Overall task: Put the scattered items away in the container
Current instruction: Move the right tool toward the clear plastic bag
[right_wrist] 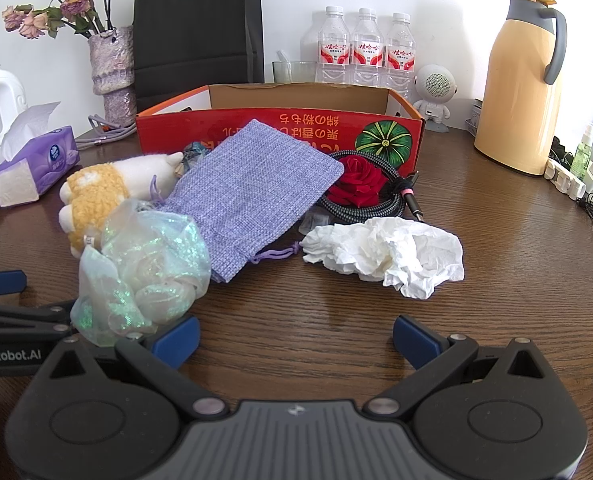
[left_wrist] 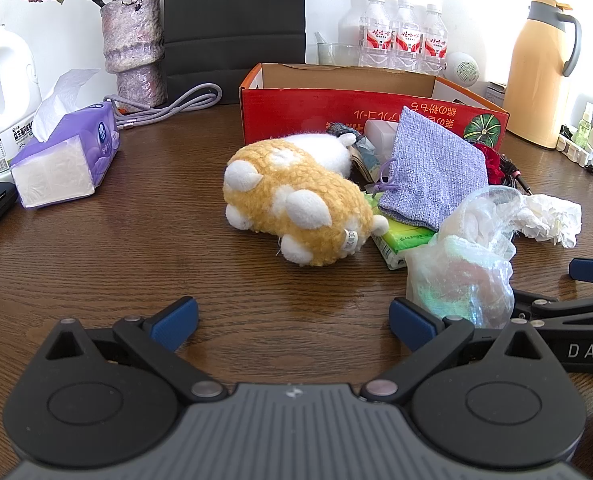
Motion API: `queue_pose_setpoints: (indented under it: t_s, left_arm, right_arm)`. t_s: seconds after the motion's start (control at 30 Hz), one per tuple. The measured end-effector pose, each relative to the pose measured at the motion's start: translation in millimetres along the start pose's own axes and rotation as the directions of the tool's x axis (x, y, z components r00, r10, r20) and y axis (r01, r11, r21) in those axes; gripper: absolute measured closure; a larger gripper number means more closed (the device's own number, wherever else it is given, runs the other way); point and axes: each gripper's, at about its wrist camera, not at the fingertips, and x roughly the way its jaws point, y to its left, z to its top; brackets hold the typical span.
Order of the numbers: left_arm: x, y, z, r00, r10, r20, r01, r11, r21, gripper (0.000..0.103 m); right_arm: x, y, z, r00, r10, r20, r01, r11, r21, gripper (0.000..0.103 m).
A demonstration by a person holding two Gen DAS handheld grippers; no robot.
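Nearest the cameras, both pairs of tongs hung low over the dark brown wooden table [right_wrist: 516, 280], tilted downward. The left tongs [left_wrist: 294, 322] were spread wide with only bare wood between their blue pads. The right tongs [right_wrist: 296, 338] were likewise released and grasped nothing; their left blue pad sat just beside a crumpled, iridescent sheer organza pouch [right_wrist: 140, 264], though whether the two touched could not be told.

Just beyond lay the scattered items, all on the table in front of the container. A crumpled white paper tissue [right_wrist: 388, 254] lay right of the pouch. A flat lavender woven drawstring bag [right_wrist: 252, 196] leaned across the heap, partly over a green packet [left_wrist: 402, 238]. To the left, a fluffy yellow and white plush toy [left_wrist: 292, 200] lay on its side. Behind the tissue, a red fabric rose [right_wrist: 356, 184] rested on a coiled black braided cable [right_wrist: 380, 206].

Farther back stood the open red cardboard box [right_wrist: 376, 126], close behind the heap.

Beyond it, against the wall, stood three clear water bottles [right_wrist: 366, 48], a tall yellow thermos jug [right_wrist: 520, 80], a black paper bag [right_wrist: 198, 28] and a mottled purple vase of dried roses [right_wrist: 110, 64]. A purple tissue pack [left_wrist: 66, 156] sat far left.
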Motion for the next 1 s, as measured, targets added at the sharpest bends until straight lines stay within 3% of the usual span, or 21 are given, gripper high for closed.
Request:
queue_pose_setpoints:
  t_s: [1.0]
  left_arm:
    - [0.3,-0.8,0.3,1.000,0.003,0.000,-0.003,1.000,0.001,0.000]
  right_arm:
    - [-0.3,1.7,-2.6,1.000,0.001,0.000,-0.001,1.000,-0.001,0.000]
